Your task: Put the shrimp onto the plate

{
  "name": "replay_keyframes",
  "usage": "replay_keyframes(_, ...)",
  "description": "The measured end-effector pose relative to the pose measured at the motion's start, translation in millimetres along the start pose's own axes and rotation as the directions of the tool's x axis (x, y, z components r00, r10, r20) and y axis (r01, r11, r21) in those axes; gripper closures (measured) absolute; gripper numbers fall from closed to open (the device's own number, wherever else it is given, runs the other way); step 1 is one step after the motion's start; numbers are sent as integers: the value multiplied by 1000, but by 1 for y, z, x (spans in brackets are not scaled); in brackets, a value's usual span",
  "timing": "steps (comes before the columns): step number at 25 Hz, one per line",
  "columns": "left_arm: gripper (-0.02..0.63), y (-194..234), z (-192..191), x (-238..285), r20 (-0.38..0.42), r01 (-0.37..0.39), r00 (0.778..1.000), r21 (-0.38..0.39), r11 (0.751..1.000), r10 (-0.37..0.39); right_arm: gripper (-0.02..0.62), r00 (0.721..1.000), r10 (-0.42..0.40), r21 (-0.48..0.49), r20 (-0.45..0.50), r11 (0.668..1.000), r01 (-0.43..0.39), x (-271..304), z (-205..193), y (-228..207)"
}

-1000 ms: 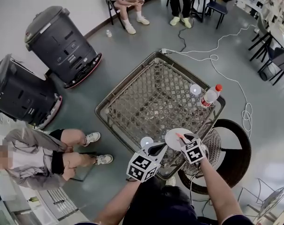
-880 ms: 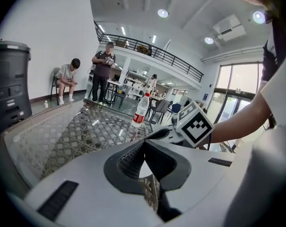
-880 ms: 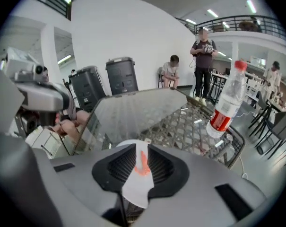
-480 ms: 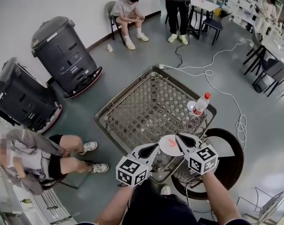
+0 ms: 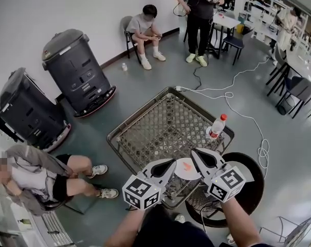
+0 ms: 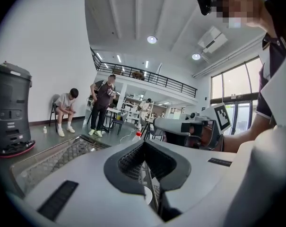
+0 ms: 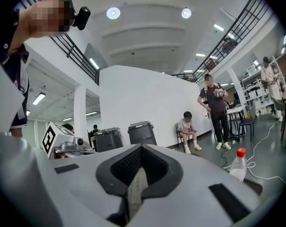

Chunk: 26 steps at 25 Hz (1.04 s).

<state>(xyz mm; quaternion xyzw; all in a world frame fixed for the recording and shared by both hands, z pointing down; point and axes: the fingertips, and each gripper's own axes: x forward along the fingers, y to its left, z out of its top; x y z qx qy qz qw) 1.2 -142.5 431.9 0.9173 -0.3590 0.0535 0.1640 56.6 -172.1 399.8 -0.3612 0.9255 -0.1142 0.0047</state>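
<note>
Shrimp (image 5: pixel 186 164) on plate (image 5: pixel 189 173) at wicker table (image 5: pixel 165 122) near edge, between left claw (image 5: pixel 171 162) and right claw (image 5: pixel 194 153), both together, empty.

The tabletop (image 5: pixel 160 125) is being viewed steeply from overhead; cameras on the left tool (image 5: pixel 171 163) and right tool (image 5: pixel 195 153) are being aimed level across the room, the bottle (image 5: pixel 215 126) being shared by all.

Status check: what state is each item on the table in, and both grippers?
shrimp: lying on the plate, not gripped.
plate: flat at the near edge of the wicker table, holding the shrimp.
bottle: upright, red cap on.
left gripper: jaws together, empty, at the plate's left.
right gripper: jaws together, empty, at the plate's right.
</note>
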Motion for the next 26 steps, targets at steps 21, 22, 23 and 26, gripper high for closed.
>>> replay_keyframes(21,597,-15,21,-3,29,-2,1000,28,1000,1,591,1000,-6,-13,3,1000,7,-10,18,0)
replay_keyframes(22,597,-15,21,-4,29,-1,1000,29,1000,0,592,1000,-7,-14,4,1000,7,-10,18,1)
replay_keyframes(23,597,-15,21,-4,30,-1,1000,30,1000,0,592,1000,-6,-16,5,1000,6,-10,18,2)
replay_keyframes(26,597,-16,21,-6,34,-1,999,36,999,0,592,1000,-3,-21,9,1000,3,-11,19,4)
